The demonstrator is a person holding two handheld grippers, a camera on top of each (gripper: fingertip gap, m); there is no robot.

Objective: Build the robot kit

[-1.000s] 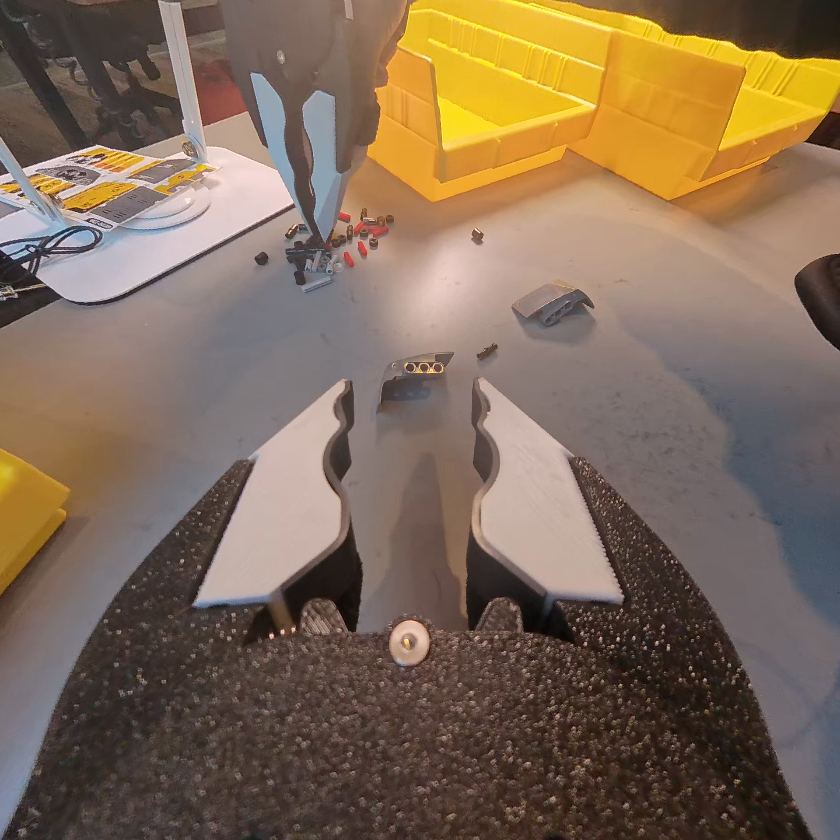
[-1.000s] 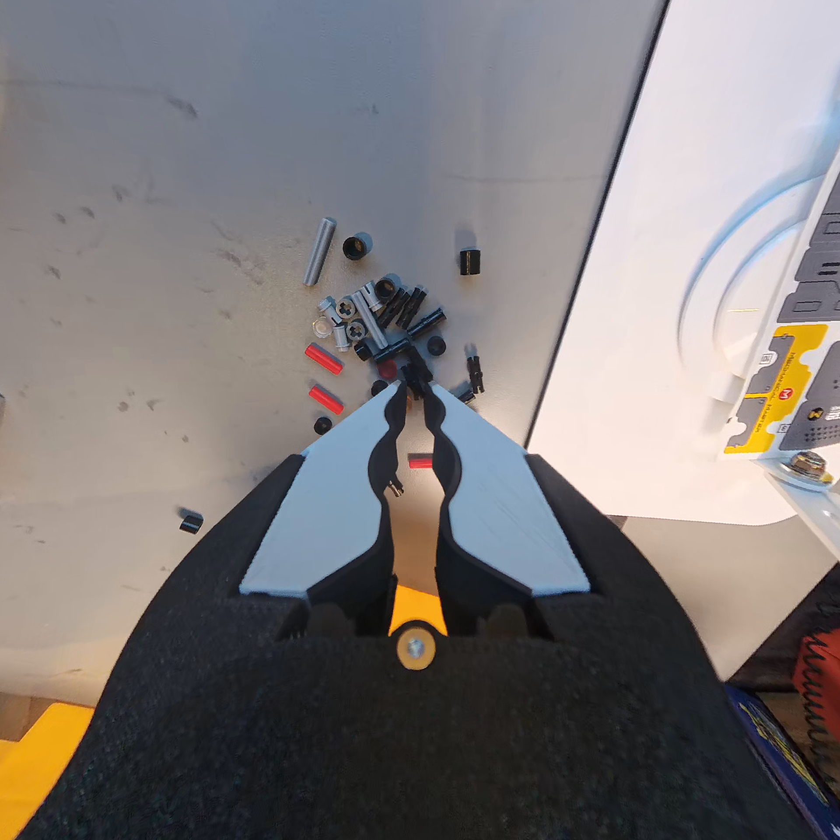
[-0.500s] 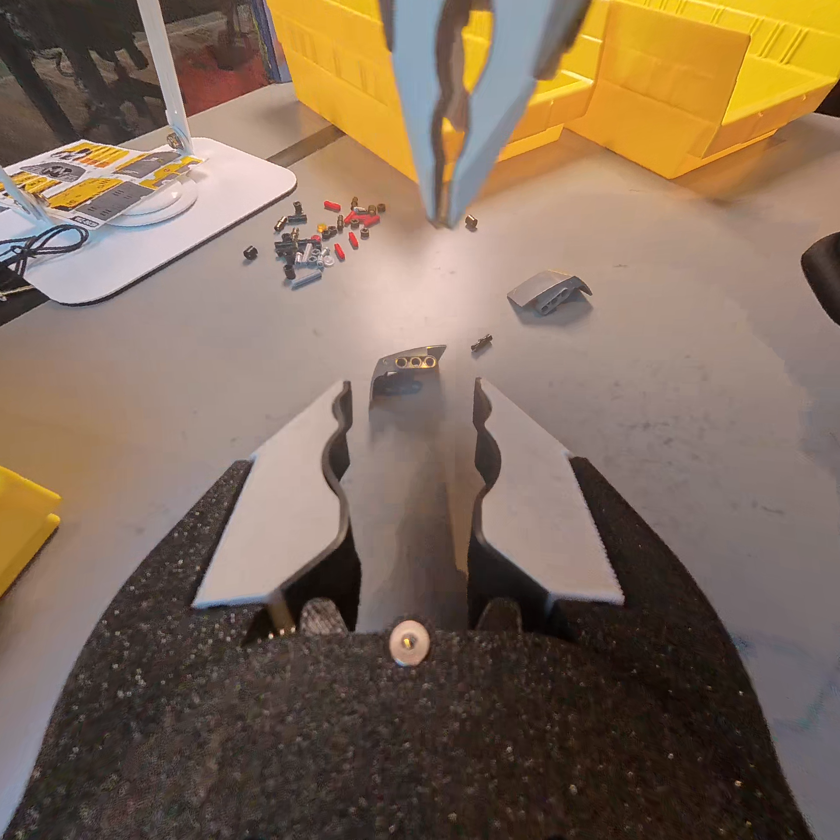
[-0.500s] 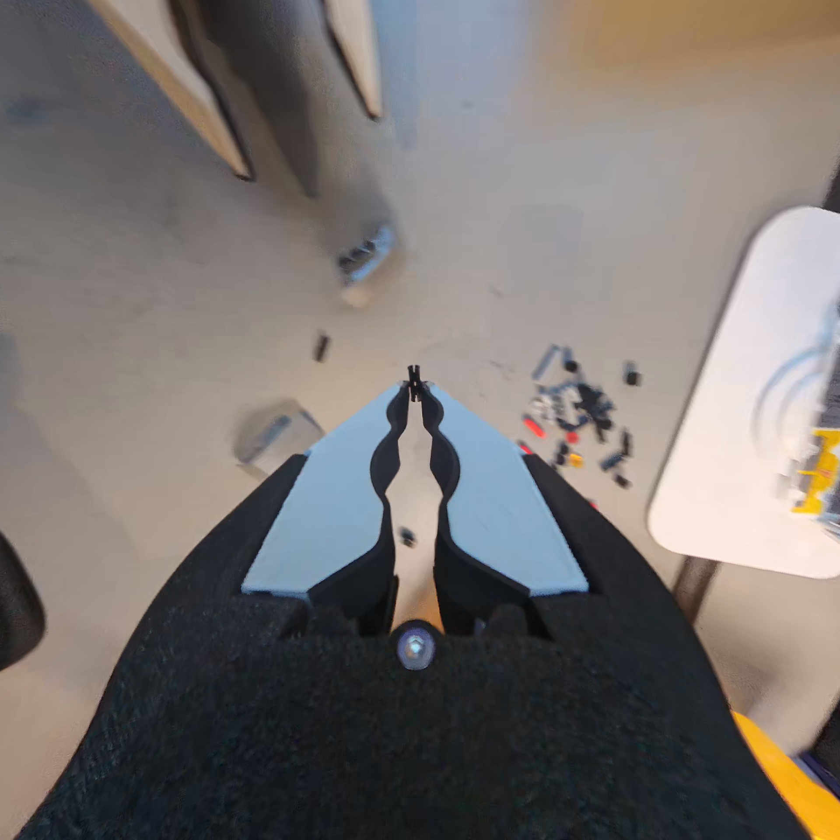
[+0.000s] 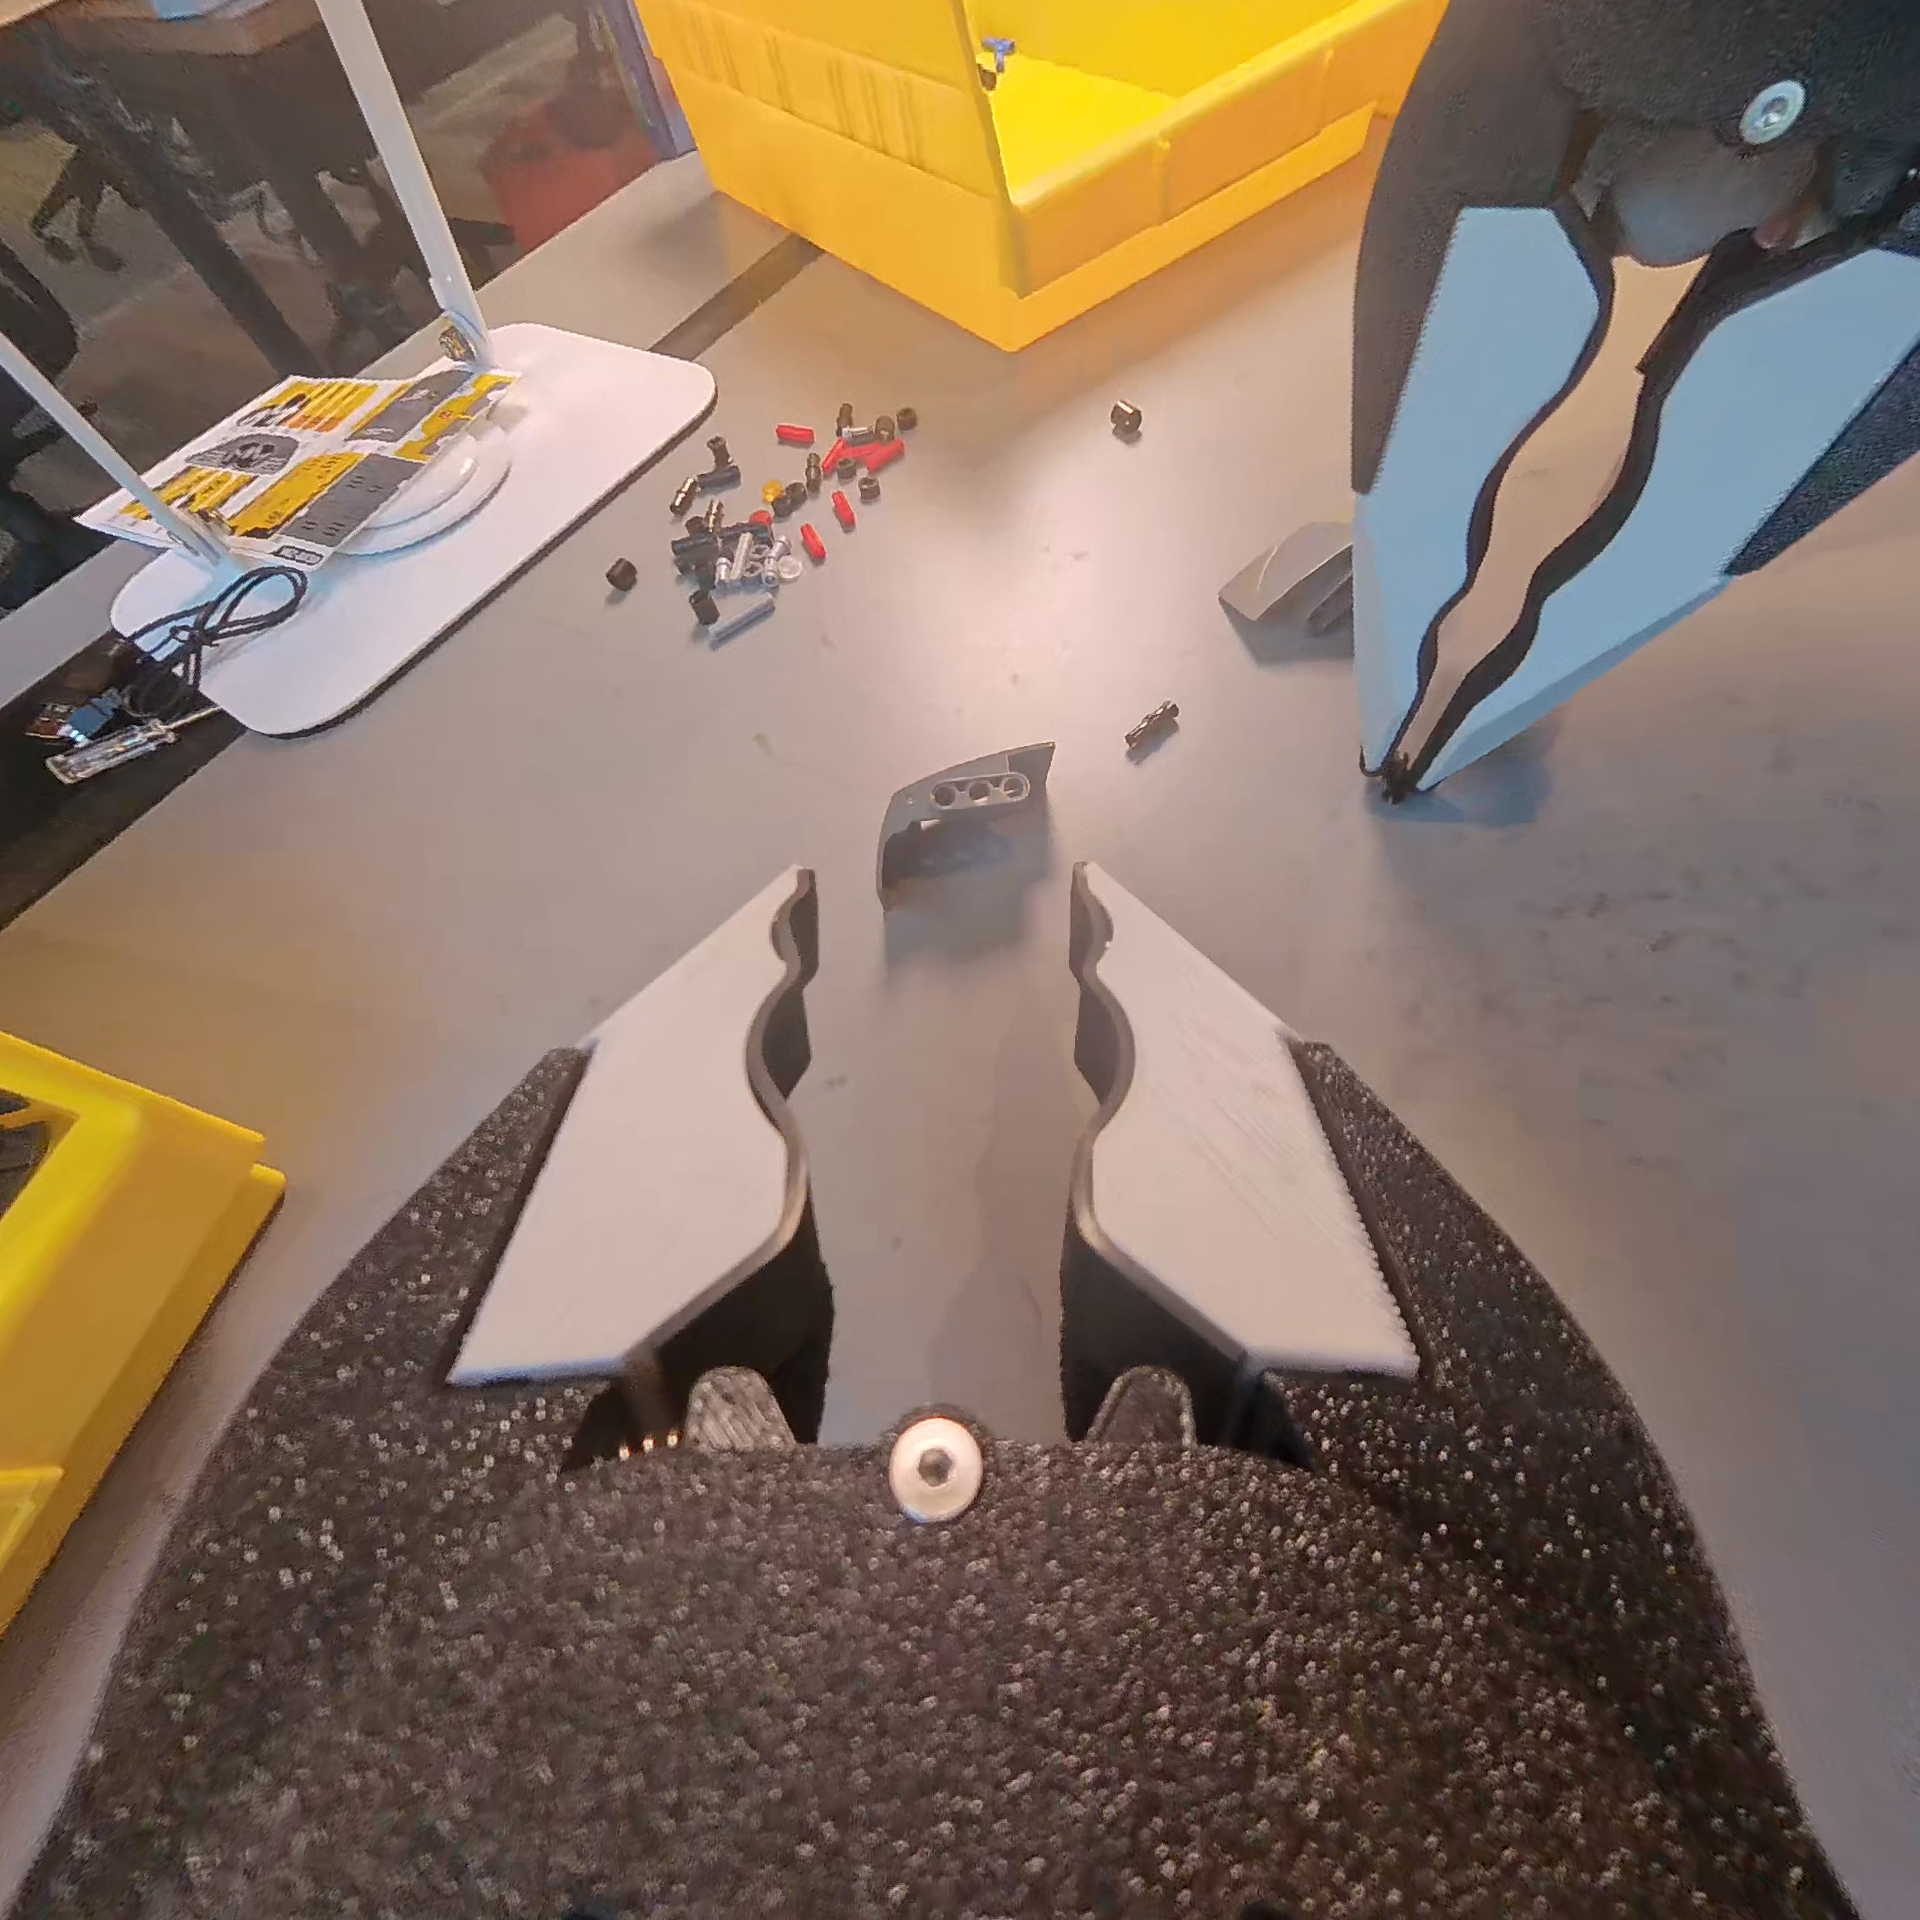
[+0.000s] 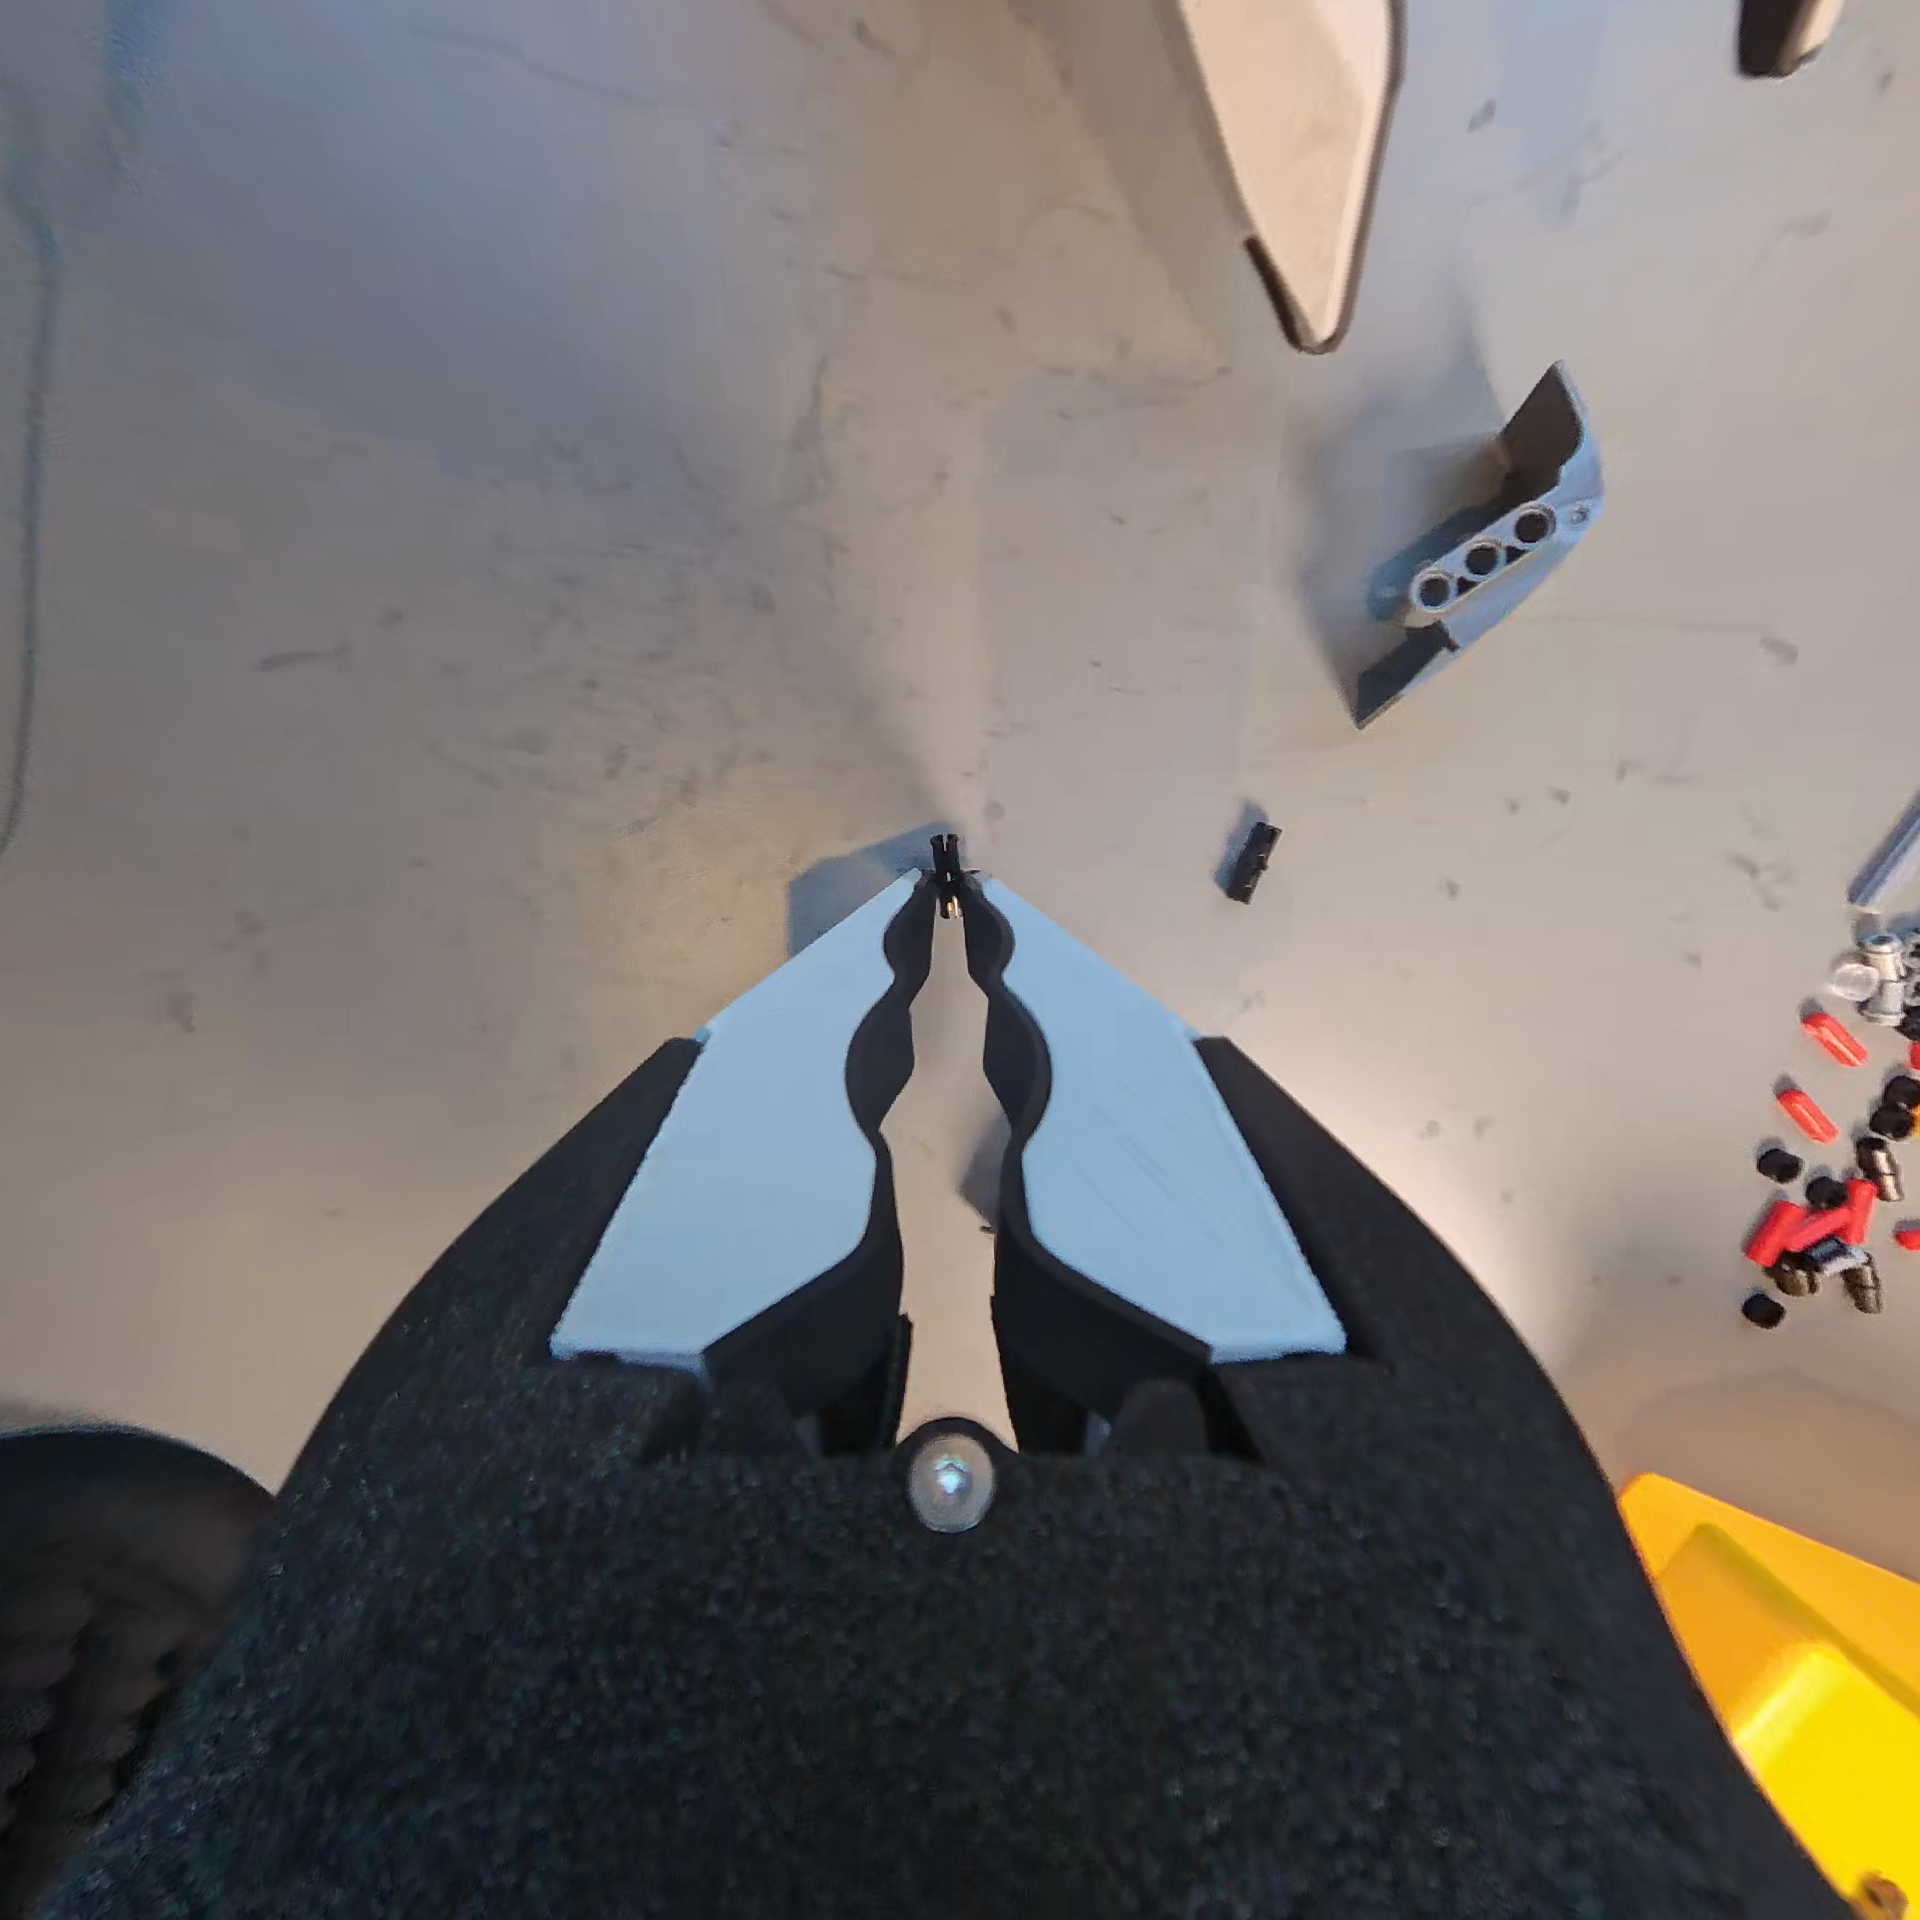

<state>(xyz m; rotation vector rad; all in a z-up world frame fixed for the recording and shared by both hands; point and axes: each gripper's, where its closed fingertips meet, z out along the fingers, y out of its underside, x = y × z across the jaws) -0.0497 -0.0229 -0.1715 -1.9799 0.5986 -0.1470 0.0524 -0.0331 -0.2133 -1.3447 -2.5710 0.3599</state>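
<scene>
Black pin point(image 6: 943, 871) pinched at the tips of the right tongs point(image 6: 945, 883), clenched on it just above the grey counter point(image 6: 520, 520). Left tongs point(image 5: 940, 883) released, empty, with a grey three-hole curved panel point(image 5: 961, 821) lying just beyond their tips. Second black pin point(image 5: 1151, 724) lies between both tongs; small loose parts point(image 5: 779, 509) far left.

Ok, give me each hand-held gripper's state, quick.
Left hand-held gripper: open, holding nothing, with the grey curved piece just ahead of its tips.
Right hand-held gripper: shut on a small black pin.
</scene>
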